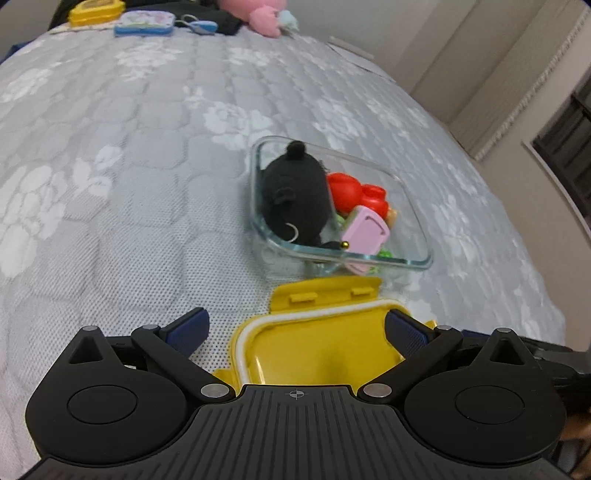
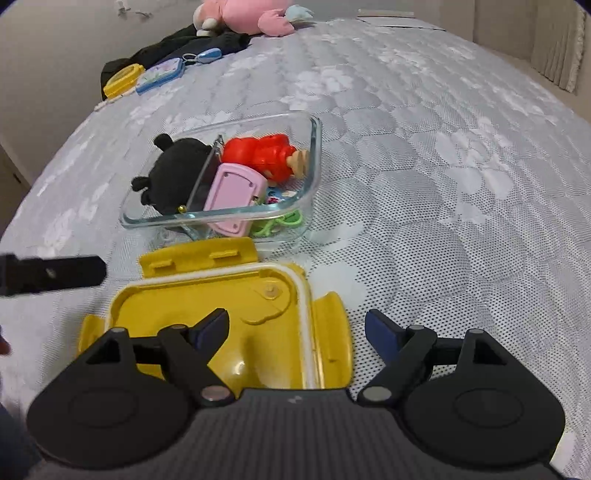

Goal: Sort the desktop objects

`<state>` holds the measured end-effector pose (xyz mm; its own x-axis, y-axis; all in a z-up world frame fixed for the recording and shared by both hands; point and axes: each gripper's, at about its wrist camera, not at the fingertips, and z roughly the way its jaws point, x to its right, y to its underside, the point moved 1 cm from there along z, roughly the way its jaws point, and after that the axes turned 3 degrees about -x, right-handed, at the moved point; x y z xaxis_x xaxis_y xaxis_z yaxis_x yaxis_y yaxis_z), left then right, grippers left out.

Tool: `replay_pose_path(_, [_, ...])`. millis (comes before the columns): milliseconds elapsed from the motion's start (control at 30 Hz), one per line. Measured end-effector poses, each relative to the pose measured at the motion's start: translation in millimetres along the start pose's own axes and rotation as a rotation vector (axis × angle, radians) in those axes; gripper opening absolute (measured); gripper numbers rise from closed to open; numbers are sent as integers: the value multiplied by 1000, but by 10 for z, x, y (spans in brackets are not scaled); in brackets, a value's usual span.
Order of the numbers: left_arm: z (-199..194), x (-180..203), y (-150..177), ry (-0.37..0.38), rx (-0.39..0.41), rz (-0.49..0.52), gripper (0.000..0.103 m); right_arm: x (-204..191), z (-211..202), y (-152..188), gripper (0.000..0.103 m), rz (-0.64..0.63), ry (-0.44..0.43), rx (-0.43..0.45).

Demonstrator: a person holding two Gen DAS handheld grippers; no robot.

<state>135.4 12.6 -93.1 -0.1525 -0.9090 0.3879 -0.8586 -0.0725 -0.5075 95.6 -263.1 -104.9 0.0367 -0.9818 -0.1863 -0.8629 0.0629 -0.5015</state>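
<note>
Left wrist: claw (image 1: 295, 328) spread over lid (image 1: 317, 350)

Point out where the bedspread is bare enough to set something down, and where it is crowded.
Bare: the quilted bedspread right of the glass container, and the wide stretch between that container and the far clutter. Crowded: the near centre, where the yellow lid lies close before the container; and the far-left edge, with a yellow box, blue case and pink plush.

I count the following from both wrist cameras:

- One glass container (image 2: 314, 155) with one black plush (image 2: 173, 173), one red toy (image 2: 258, 151) and one pink case (image 2: 232, 192) inside.
- Two yellow lids — one near (image 2: 229, 332), one far (image 2: 123, 79).
- One blue-rimmed tin (image 2: 160, 75).
- One pink plush (image 2: 251, 14).
</note>
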Motion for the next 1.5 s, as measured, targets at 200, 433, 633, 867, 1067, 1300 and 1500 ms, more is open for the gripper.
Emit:
replay_pose_path(200, [58,111,7,88,25,10,103,15,-3,-11,84,-2,21,4])
replay_pose_path(433, [218,99,-22,117,-14,-8,103,-7,-24,1,84,-12,39,33])
replay_pose_path(633, [322,-58,-73,125,-37,-147,103,4,-251,-67,55,29,42,184])
replay_pose_path(867, [388,-28,-42,17,-127,-130,103,-274,-322,-703,33,-22,-9,224])
replay_pose_path(1067, [456,-4,-28,-28,-168,-67,103,-697,160,-1387,45,8,-168,43])
replay_pose_path(1300, [470,2,-64,-54,-162,-33,103,-1171,590,-1597,52,-170,-21,-34])
replay_pose_path(1500, [454,21,-73,-68,-158,-15,103,-1184,856,-1497,61,-113,-40,-80])
